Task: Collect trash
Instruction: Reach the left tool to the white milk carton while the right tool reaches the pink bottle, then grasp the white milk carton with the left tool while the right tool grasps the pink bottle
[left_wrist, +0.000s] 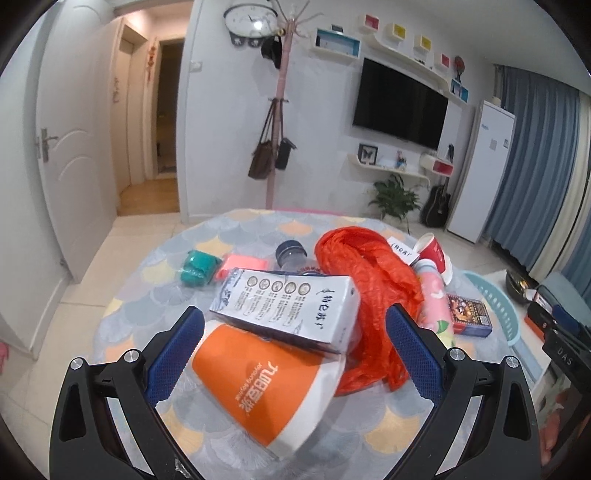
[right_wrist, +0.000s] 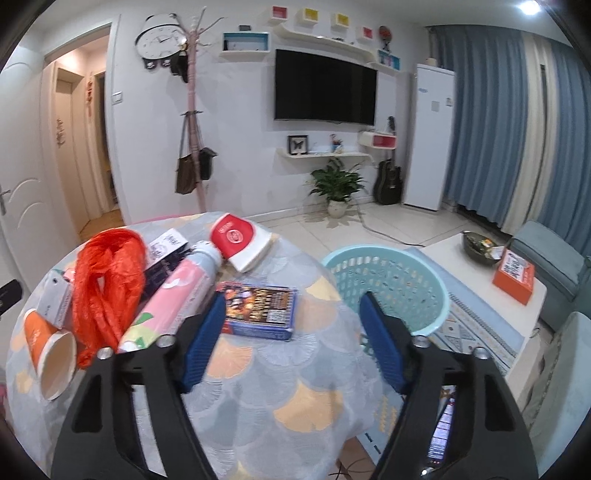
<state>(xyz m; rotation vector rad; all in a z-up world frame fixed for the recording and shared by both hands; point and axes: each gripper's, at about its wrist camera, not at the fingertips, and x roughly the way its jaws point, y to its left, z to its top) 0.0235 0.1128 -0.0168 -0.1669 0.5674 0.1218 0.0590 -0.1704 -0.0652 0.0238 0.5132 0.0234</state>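
Observation:
Trash lies scattered on a round table (left_wrist: 122, 317). My left gripper (left_wrist: 293, 319) is open, its blue pads either side of a tipped orange paper cup (left_wrist: 258, 384) with a white carton (left_wrist: 291, 302) resting on it. An orange plastic bag (left_wrist: 369, 273) lies just right of them. My right gripper (right_wrist: 291, 299) is open and low over the table. A blue card box (right_wrist: 258, 306) lies at its tips, close to the left finger and not gripped. A pink cylinder (right_wrist: 177, 291) and a red paper cup (right_wrist: 240, 240) lie beyond.
A light-blue laundry basket (right_wrist: 439, 295) stands on the floor right of the table. A dark-capped bottle (left_wrist: 291, 254), a green bundle (left_wrist: 197, 267) and a pink item (left_wrist: 243, 264) lie further back. A low white table (right_wrist: 480, 288) holds an orange box.

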